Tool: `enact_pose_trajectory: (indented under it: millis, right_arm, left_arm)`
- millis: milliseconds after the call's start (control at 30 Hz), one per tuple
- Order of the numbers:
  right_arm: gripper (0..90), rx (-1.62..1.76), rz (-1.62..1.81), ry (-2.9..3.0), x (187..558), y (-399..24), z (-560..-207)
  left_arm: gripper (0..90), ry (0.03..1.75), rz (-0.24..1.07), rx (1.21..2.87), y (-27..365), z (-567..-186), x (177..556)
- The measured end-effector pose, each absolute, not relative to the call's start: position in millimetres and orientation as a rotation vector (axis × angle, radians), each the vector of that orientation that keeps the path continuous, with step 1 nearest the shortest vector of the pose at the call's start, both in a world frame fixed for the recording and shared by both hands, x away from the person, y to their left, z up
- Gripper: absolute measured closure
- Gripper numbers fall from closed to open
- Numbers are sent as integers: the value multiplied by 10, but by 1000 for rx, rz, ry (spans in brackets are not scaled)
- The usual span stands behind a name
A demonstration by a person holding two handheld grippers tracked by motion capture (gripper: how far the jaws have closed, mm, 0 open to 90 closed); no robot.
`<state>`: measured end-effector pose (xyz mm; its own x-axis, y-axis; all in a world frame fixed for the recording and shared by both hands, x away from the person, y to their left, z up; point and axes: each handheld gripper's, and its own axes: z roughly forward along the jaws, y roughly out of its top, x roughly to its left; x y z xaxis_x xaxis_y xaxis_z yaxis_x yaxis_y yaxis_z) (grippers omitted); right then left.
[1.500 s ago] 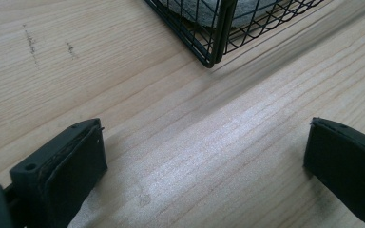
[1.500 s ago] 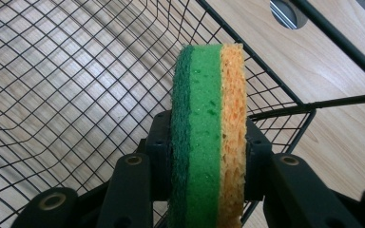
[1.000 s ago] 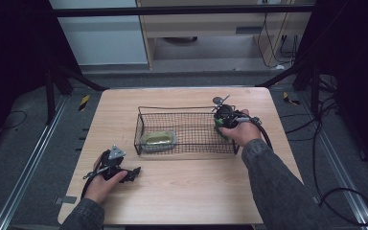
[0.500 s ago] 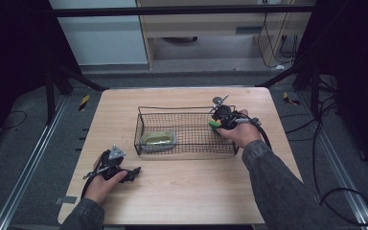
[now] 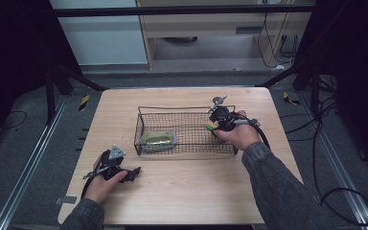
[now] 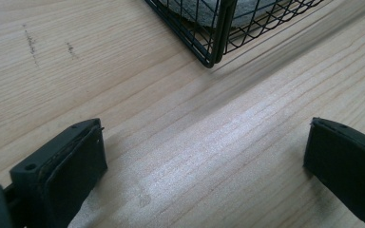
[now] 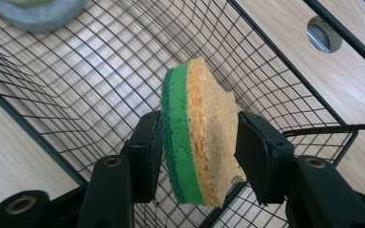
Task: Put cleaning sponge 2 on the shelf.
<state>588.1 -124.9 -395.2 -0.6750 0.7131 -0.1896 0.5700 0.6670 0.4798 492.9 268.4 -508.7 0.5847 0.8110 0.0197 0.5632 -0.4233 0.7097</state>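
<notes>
A black wire basket (image 5: 139,129) stands in the middle of the wooden table (image 5: 182,191). In its left end lies a grey dish with something yellow-green in it (image 5: 158,139). My right gripper (image 5: 214,124) hangs over the basket's right end, shut on a sponge (image 7: 199,137) with a green scouring side and a yellow side, held on edge above the basket's mesh (image 7: 90,80). My left gripper (image 5: 134,172) rests low over the table near the front left, jaws wide apart with bare wood between them. The basket's near corner (image 6: 214,52) lies just ahead of it.
A round hole (image 7: 324,34) in the tabletop lies beyond the basket's far rim. Dark floor, metal rails and cables surround the table. A cabinet (image 5: 206,28) stands behind it.
The right gripper has shifted slightly left and down with the sponge, farther over the basket's right end. The left gripper has stayed put.
</notes>
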Motion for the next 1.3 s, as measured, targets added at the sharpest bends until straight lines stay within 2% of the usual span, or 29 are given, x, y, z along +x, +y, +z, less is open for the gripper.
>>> enact_pose_trajectory:
  millis: [400,633,833,1000,1300]
  right_arm:
    - [471,1017,604,2524,5778,-1270,-3926]
    - [369,1049,648,2471,5753,-1347,-3855]
    - [207,1098,738,2396,5720,-1462,-3806]
    - [127,1152,810,2301,5643,-1608,-3784]
    - [68,1268,920,2132,5393,-2008,-3778]
  left_arm:
    - [0,1087,477,2146,2684,-5087,4929]
    - [0,1087,477,2146,2684,-5087,4929]
    - [0,1086,477,2146,2684,-5087,4929]
    - [0,1086,477,2146,2684,-5087,4929]
    - [0,1087,477,2146,2684,-5087,4929]
